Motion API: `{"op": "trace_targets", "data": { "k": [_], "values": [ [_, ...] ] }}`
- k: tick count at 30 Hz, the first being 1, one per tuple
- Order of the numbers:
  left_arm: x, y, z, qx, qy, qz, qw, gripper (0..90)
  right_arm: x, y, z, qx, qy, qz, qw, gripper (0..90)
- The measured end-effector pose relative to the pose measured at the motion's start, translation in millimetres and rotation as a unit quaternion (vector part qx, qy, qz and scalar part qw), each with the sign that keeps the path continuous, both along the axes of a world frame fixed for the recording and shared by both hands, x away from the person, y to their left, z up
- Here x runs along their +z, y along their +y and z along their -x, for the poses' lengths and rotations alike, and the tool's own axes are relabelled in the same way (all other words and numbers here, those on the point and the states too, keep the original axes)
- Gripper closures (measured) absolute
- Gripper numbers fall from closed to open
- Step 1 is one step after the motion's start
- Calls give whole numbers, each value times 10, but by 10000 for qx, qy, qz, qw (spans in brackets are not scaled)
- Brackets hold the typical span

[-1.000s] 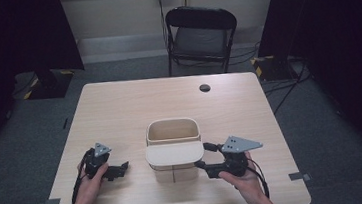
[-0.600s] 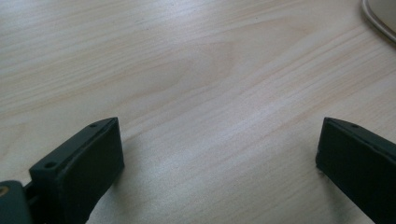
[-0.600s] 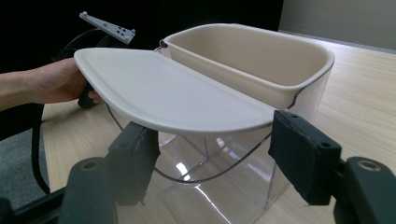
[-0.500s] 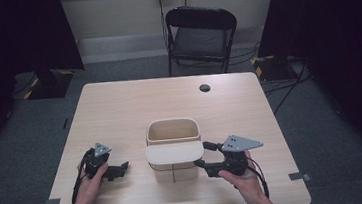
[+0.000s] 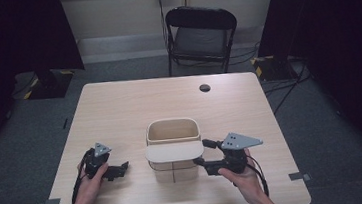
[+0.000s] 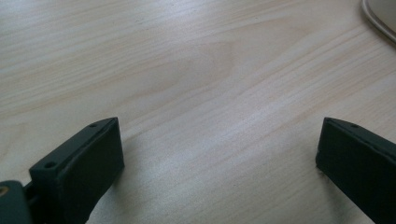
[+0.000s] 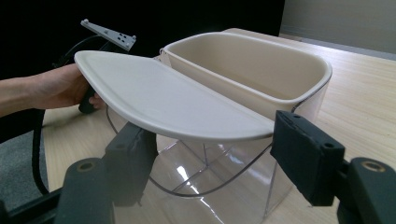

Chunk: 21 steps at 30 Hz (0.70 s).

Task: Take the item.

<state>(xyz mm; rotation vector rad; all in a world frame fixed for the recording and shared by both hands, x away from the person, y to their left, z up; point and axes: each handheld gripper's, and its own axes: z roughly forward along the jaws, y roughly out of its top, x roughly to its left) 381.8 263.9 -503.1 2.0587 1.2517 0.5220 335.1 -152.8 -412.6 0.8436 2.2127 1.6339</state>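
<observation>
High view puts the bin (image 5: 174, 150) mid-bench (image 5: 134, 106), its cream lid (image 5: 174, 151) over the near half and the far half open. The left claw (image 5: 120, 169) lies well apart to the bin's left; the right claw (image 5: 205, 155) sits at the lid's right end. Right gripper view adds clear walls beneath the lid (image 7: 159, 95) and the right claw (image 7: 210, 154) about half open, pads either side, not touching. Left gripper view shows the left claw (image 6: 219, 163) wide open over bare wood.

A recording studio: black curtains (image 5: 17, 37), a lone folding chair (image 5: 202, 37), floor cables (image 5: 276, 67), a bare table (image 5: 134, 106).
</observation>
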Motion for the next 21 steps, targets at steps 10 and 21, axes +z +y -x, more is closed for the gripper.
{"op": "trace_targets", "data": {
  "k": [10, 21],
  "values": [
    [0, 0, 0, -2, 0, -1, 10000, 2, 22, 0, -13, 34, -31, -30, 10000, 310],
    [0, 0, 0, 1, 0, 2, 10000, 2, 46, 2, -30, 11, -52, -35, 10000, 325]
  ]
}}
